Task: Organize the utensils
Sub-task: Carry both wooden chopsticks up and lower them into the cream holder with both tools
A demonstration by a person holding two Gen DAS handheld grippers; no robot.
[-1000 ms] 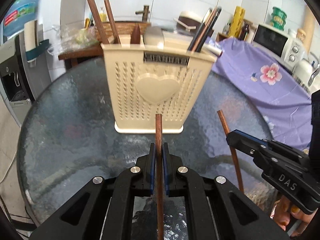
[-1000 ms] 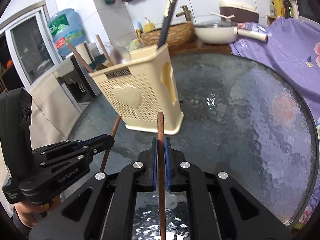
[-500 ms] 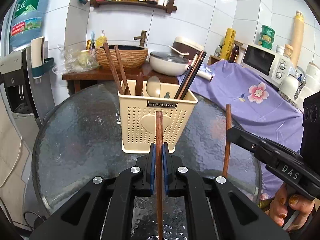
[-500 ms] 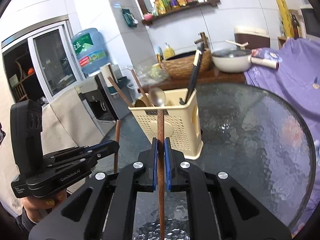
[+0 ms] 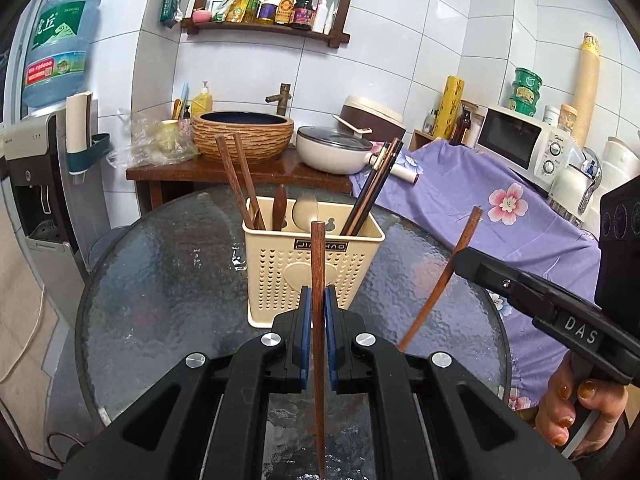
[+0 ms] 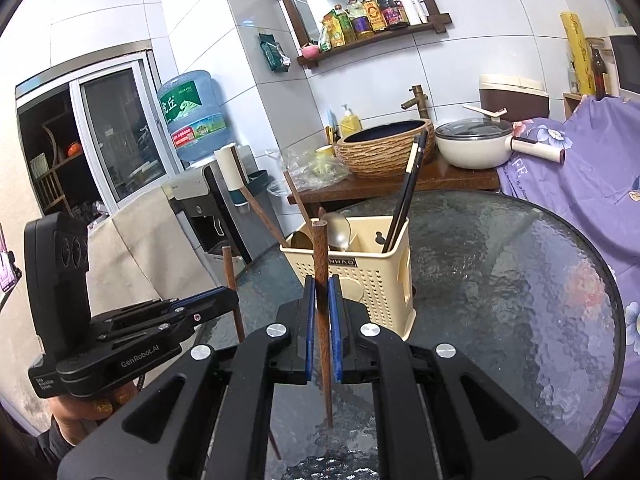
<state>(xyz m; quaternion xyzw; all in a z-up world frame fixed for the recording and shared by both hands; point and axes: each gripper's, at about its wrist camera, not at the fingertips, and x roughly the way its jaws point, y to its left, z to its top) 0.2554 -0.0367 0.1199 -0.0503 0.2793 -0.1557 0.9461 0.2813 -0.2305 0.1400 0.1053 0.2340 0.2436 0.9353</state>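
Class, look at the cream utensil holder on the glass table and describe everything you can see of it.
The utensil holder is a cream plastic box with perforated walls, a raised heart on the front, a dark label strip near the rim and a side slot. It stands upright on the glass table, apart from both grippers. Inside lean brown wooden chopsticks, dark chopsticks and a spoon.

microwave (image 5: 520, 142), white pot (image 5: 332, 154), water jug (image 5: 56, 46)
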